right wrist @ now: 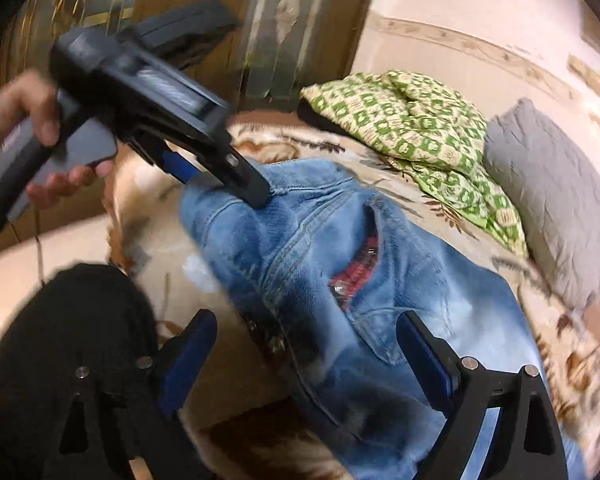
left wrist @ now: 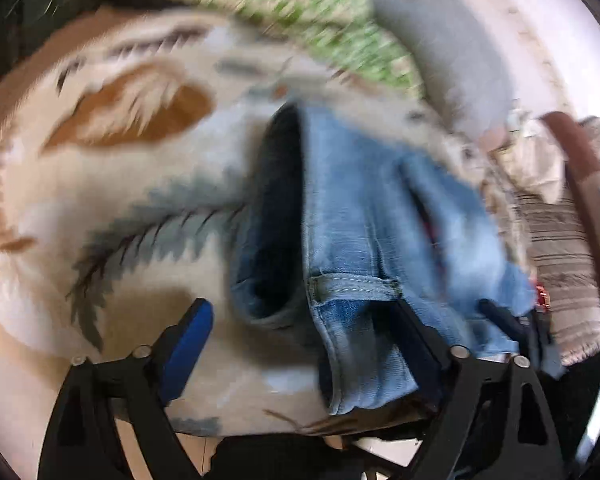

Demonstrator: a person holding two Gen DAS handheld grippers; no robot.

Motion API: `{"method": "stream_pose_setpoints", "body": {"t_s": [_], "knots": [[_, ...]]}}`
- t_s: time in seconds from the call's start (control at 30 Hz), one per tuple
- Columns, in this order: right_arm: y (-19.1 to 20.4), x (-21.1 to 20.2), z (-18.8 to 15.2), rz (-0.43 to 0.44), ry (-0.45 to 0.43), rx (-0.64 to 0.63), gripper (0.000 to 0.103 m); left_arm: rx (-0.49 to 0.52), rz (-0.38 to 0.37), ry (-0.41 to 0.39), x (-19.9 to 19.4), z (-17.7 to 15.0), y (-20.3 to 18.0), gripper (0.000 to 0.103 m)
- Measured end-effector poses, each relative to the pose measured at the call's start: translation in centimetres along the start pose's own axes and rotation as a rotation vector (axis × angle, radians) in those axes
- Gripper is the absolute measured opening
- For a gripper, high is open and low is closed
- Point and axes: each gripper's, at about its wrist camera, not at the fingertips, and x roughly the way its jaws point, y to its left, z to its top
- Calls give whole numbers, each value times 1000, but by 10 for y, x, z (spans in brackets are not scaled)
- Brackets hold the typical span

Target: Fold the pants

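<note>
My left hand [right wrist: 32, 136] sits at nine o'clock in the right claw's view. It holds the grey handle of my left claw [right wrist: 236, 184]. That claw points down at the jeans [right wrist: 300, 240]. Its black tip touches the top edge of the jeans, at about eleven o'clock from the middle of the picture.

In the left claw's own view, my left claw [left wrist: 300, 340] is wide open. One blue pad [left wrist: 188, 344] is at seven o'clock, over the blanket [left wrist: 100, 200]. The other pad is at five o'clock, right by the jeans [left wrist: 360, 240]. Nothing is squeezed between them. The picture is blurry.

The jeans lie in a bunch on the bed, on top of the leafy blanket [right wrist: 560, 344]. They are light blue. A dark opening shows on their left side in the left claw's view. Something red and checked peeks out of a gap in the middle of them.

My right claw [right wrist: 304, 356] is wide open too. Its left pad is at seven o'clock and its right pad is at five o'clock. The jeans are under and between the pads, but the pads do not pinch them.

A green and cream cloth [right wrist: 412, 120] lies at one o'clock. A grey pillow [right wrist: 560, 200] lies at three o'clock, by the wall.

My dark knee [right wrist: 80, 340] is at eight o'clock.
</note>
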Motion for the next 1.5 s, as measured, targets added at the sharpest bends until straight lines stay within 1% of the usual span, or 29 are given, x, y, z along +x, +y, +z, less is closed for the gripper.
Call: {"method": "stream_pose_setpoints", "body": {"t_s": [0.03, 0.07, 0.13, 0.17, 0.2, 0.23, 0.27, 0.3, 0.33, 0.37, 0.43, 0.47, 0.53, 0.6, 0.67, 0.7, 0.73, 0.77, 0.8, 0.83, 0.87, 0.9, 0.97, 1.03, 1.1, 1.13, 1.2, 1.43, 1.5], "knots": [[7, 6, 0, -16, 17, -29, 93, -41, -6, 35, 12, -1, 8, 94], [17, 17, 1, -44, 42, -72, 93, -47, -20, 24, 15, -2, 11, 96], [26, 28, 2, -90, 41, -111, 93, -20, -36, -16, 13, -3, 6, 97], [27, 34, 2, -100, 47, -106, 89, -4, -53, -24, 12, -3, 3, 96], [26, 39, 4, -94, 56, -87, 74, 12, -84, -24, 12, -2, 1, 78], [22, 44, 5, -86, 64, -56, 72, 24, -100, -7, 15, 1, -2, 58], [15, 49, 8, -76, 73, -9, 68, 26, -95, 4, 17, 4, -3, 54], [10, 50, 11, -72, 72, 17, 60, 30, -105, 11, 18, 8, -4, 42], [6, 52, 14, -80, 74, 33, 58, 38, -108, 13, 18, 12, -5, 36], [3, 56, 19, -83, 79, 47, 54, 45, -113, 9, 15, 16, -6, 34], [-3, 58, 26, -78, 72, 77, 47, 61, -141, -38, -2, 25, -5, 21], [-6, 58, 32, -84, 54, 94, 41, 62, -160, -67, -13, 29, -4, 18], [-13, 54, 46, -83, 11, 137, 40, 61, -185, -110, -32, 36, 1, 18], [-20, 55, 59, -77, -16, 182, 40, 59, -142, -111, -33, 39, 7, 18], [-17, 66, 66, -73, 16, 183, 40, 58, -96, -64, -18, 38, 13, 18], [-13, 75, 65, -75, 56, 174, 46, 62, -72, -29, -8, 36, 16, 20], [-9, 85, 63, -69, 104, 165, 53, 65, -43, 5, 2, 32, 20, 29], [-2, 94, 58, -69, 154, 137, 64, 61, -16, 12, 7, 27, 25, 34], [4, 93, 56, -86, 154, 107, 74, 42, 1, -9, 6, 26, 27, 57], [9, 87, 53, -119, 138, 69, 79, 8, 8, -42, -2, 23, 32, 78], [8, 80, 49, -125, 131, 68, 82, -7, 12, -69, -9, 22, 33, 83], [5, 72, 47, -115, 120, 83, 85, -9, 18, -102, -17, 19, 33, 85], [-8, 50, 37, -103, 97, 139, 87, 51, 57, -153, -36, 16, 17, 86], [-22, 23, 24, -110, 59, 205, 89, 162, 95, -199, -49, 14, -13, 97], [-39, -7, 3, -145, 29, 304, 96, 273, 70, -223, -56, 15, -46, 102], [-48, -21, -8, -164, 14, 353, 98, 337, 36, -222, -56, 15, -68, 103], [-70, -51, -35, -222, 2, 469, 99, 422, -13, -208, -51, 14, -105, 103], [-131, -134, -124, -429, 27, 773, 99, 731, -150, -65, 13, -5, -260, 103], [-143, -159, -149, -492, 37, 844, 99, 800, -187, -40, 24, -13, -293, 103]]}}
